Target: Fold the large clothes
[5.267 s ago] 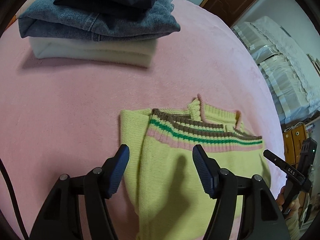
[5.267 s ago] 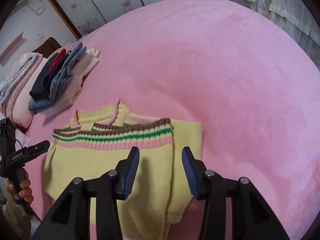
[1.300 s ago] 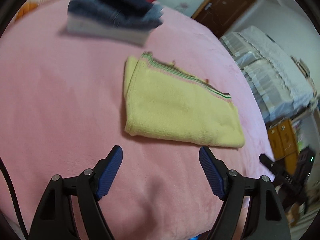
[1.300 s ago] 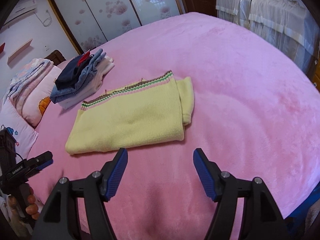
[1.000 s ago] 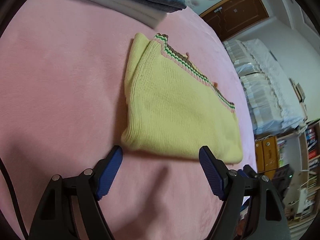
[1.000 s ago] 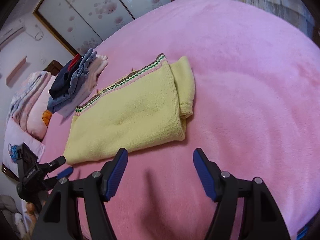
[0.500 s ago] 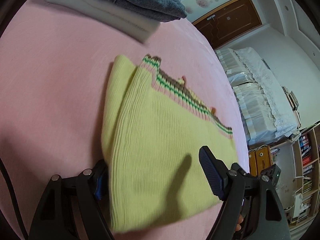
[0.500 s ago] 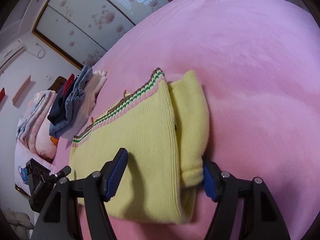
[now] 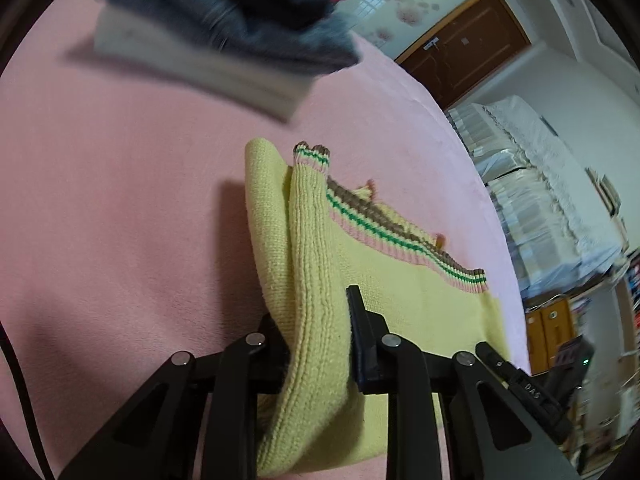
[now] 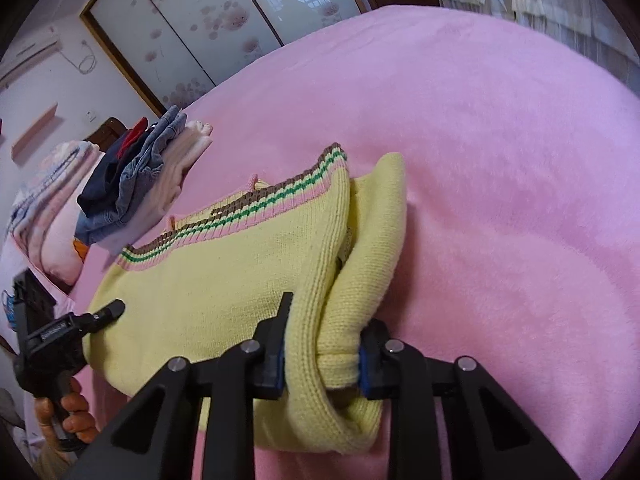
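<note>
A folded yellow knit sweater (image 9: 400, 292) with a brown, green and pink striped hem lies on the pink bed (image 9: 120, 200). My left gripper (image 9: 316, 344) is shut on the sweater's near left folded edge, which bunches up between the jaws. My right gripper (image 10: 322, 352) is shut on the sweater (image 10: 224, 272) at its near right edge, pinching the thick fold and a tucked sleeve. Each gripper shows at the edge of the other's view, the right one in the left wrist view (image 9: 532, 388) and the left one in the right wrist view (image 10: 68, 328).
A stack of folded clothes (image 9: 224, 28), white, denim and navy, sits on the bed beyond the sweater; it also shows in the right wrist view (image 10: 136, 184). Pillows (image 10: 44, 208) lie at the bed's head. A wardrobe (image 10: 224, 32) and a door (image 9: 468, 64) stand behind.
Both grippers moved down and forward to the sweater's near edge and closed on its two corners. The edge now bunches between the jaws.
</note>
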A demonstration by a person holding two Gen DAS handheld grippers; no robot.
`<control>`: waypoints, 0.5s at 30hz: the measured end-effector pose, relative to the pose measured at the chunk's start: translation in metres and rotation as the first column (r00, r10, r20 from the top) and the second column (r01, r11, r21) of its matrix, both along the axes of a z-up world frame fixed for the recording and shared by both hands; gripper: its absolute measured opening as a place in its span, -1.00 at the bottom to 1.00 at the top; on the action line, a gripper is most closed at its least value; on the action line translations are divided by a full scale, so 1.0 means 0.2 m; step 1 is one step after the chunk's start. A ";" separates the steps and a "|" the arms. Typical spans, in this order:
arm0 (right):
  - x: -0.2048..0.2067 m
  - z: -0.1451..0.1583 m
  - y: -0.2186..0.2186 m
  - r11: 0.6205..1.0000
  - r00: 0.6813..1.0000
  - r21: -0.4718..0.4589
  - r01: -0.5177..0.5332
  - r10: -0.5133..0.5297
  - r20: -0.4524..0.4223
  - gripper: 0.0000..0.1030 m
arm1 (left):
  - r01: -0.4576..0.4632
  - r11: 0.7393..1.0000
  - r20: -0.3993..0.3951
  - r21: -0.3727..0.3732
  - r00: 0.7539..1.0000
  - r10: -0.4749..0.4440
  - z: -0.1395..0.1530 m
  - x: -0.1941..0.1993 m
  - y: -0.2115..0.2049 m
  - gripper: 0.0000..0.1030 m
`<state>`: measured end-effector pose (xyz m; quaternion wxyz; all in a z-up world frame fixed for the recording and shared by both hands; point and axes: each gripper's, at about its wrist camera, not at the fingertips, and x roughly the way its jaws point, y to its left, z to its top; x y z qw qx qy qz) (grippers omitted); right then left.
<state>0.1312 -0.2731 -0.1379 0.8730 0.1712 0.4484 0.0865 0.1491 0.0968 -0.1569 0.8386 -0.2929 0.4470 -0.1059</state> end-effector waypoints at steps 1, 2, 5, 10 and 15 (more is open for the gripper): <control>-0.01 0.02 0.01 1.000 1.000 -0.009 0.003 -0.003 0.008 -0.55 | 0.002 1.000 0.008 0.013 1.000 -0.002 0.03 -0.01 -0.01 -0.63; -0.02 0.04 0.01 1.000 1.000 -0.017 0.005 -0.005 0.014 -0.55 | 0.006 1.000 0.015 0.028 1.000 -0.006 0.07 -0.02 -0.02 -0.63; -0.05 0.12 0.03 0.999 0.999 -0.036 0.002 -0.001 0.036 -0.56 | 0.024 0.998 0.024 0.054 0.999 -0.025 0.16 -0.05 -0.04 -0.64; -0.14 0.29 0.13 0.997 0.997 -0.059 -0.052 0.055 0.059 -0.58 | 0.059 0.993 0.007 0.100 0.998 -0.060 0.35 -0.14 -0.02 -0.65; -0.20 0.45 0.30 0.988 0.987 -0.066 -0.140 0.145 0.068 -0.58 | 0.076 0.986 -0.007 0.147 0.997 -0.076 0.57 -0.21 0.11 -0.66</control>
